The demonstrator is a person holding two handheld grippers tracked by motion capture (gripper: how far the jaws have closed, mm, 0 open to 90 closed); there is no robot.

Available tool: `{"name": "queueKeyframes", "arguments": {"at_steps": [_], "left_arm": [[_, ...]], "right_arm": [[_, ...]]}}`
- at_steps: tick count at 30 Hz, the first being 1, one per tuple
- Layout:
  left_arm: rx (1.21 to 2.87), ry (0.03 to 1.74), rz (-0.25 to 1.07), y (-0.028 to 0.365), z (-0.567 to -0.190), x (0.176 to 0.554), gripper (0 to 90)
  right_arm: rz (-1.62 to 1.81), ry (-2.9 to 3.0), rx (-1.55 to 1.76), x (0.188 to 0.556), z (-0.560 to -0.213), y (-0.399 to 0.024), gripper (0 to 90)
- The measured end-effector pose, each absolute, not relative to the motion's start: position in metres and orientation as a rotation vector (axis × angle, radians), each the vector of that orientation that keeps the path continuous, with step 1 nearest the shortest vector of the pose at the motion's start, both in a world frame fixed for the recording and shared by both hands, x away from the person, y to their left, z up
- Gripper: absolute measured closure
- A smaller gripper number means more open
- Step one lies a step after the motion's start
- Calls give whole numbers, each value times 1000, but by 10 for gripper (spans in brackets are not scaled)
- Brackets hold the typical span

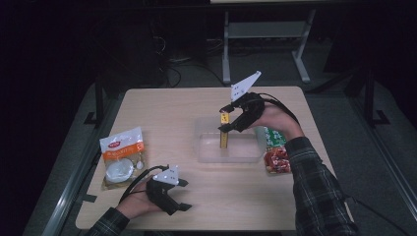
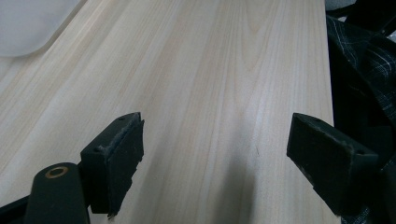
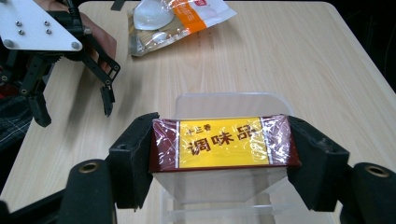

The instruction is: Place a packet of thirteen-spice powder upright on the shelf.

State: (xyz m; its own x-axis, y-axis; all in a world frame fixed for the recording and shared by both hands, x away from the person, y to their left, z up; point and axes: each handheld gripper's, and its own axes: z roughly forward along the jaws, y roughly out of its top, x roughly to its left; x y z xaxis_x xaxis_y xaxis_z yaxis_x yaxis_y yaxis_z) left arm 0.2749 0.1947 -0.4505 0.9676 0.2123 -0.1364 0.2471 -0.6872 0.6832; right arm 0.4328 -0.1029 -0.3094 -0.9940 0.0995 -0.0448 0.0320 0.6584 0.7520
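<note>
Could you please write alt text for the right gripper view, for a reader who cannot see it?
The right claw grips a dark red packet with a yellow label by its ends, above a clear plastic tub on a pale wooden table. Farther off, the left claw hangs open near an orange and white food bag.

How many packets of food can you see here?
3: a yellow-labelled packet gripped by the right gripper over the clear tub; an orange-and-white bag at the table's left; a red-and-green packet right of the tub, partly hidden by the sleeve.

The yellow-labelled packet (image 3: 224, 142) reads "调味品" in brown characters.
</note>
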Motion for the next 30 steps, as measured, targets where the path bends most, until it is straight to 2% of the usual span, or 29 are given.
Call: {"name": "queueKeyframes", "arguments": {"at_steps": [30], "left_arm": [[2350,320,-73,194,-451,274,181]], "right_arm": [[1284,2829,66,443,-322,-107,310]]}}
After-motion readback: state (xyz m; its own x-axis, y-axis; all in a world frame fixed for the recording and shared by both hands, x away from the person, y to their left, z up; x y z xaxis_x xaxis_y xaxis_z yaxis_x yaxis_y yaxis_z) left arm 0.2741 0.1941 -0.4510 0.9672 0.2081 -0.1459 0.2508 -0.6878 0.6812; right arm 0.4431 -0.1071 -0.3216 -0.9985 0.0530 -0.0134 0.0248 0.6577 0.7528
